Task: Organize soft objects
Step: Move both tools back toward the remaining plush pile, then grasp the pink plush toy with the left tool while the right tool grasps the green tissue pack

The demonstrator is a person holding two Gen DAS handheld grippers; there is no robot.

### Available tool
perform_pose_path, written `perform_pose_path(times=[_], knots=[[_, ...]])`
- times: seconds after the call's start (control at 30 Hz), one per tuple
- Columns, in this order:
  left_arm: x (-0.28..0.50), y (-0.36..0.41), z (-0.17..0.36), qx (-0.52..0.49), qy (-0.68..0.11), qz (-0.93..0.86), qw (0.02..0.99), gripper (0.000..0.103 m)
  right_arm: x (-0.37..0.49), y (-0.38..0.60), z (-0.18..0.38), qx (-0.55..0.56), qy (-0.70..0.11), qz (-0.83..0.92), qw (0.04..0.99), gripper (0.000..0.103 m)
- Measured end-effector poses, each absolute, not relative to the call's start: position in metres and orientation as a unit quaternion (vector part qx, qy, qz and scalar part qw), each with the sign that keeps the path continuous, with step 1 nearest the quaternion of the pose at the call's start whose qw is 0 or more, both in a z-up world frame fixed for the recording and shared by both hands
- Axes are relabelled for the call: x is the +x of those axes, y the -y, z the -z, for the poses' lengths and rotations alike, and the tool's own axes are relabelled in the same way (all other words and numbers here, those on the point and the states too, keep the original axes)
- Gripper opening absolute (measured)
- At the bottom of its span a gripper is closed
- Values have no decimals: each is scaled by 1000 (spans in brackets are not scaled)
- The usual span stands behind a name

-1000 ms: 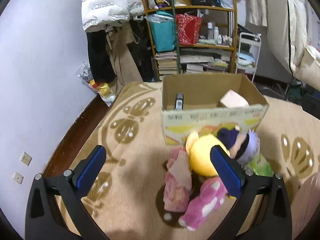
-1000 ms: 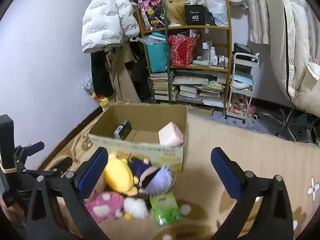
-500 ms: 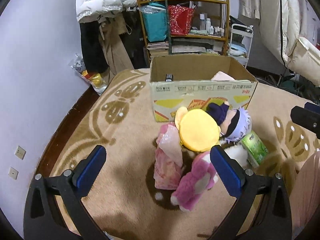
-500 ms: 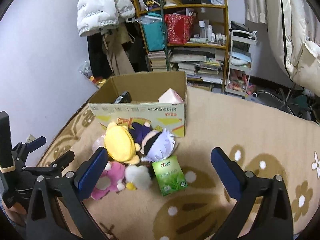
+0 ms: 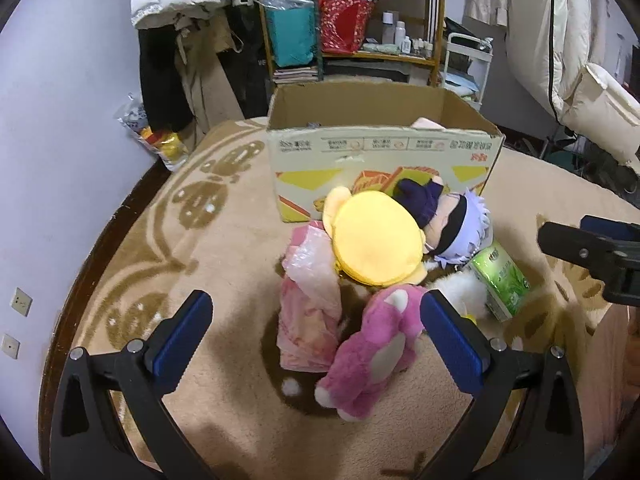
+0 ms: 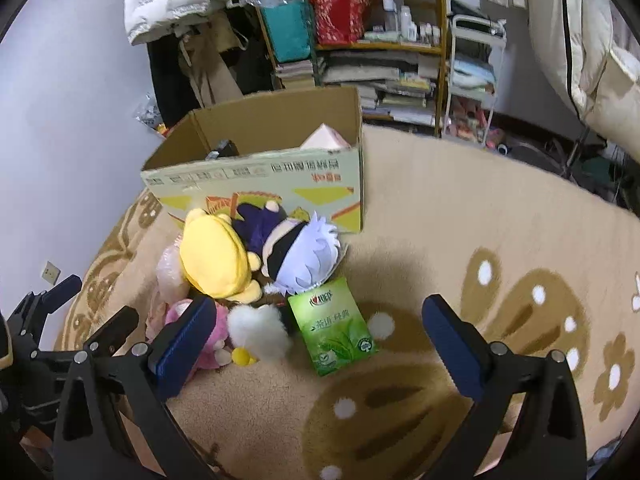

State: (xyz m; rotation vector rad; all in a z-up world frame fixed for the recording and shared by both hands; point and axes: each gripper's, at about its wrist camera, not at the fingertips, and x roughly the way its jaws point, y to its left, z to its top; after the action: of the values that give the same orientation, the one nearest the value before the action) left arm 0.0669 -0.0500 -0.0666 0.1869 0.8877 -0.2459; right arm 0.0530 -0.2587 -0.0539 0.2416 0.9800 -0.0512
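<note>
A pile of soft things lies on the carpet before an open cardboard box: a yellow plush, a white-haired doll, a pink bear, a pink bagged cloth, a white fluffy toy and a green tissue pack. My left gripper is open and empty, above the pink bear and cloth. My right gripper is open and empty, above the tissue pack.
The box holds a pink pack and a dark item. Behind it stand a cluttered shelf, hanging coats and a white cart. A white wall runs along the left.
Both grippers have moved closer to the pile and tilted down toward it. The toys fill more of each view. Both stay open and empty.
</note>
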Motion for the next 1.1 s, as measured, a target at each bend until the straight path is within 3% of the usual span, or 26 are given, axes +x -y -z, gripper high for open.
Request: perform_pose_path(times=[1.1], knots=[[92, 80, 118, 92, -470, 182, 858, 102, 103, 273, 132, 145, -555, 48, 818, 103]])
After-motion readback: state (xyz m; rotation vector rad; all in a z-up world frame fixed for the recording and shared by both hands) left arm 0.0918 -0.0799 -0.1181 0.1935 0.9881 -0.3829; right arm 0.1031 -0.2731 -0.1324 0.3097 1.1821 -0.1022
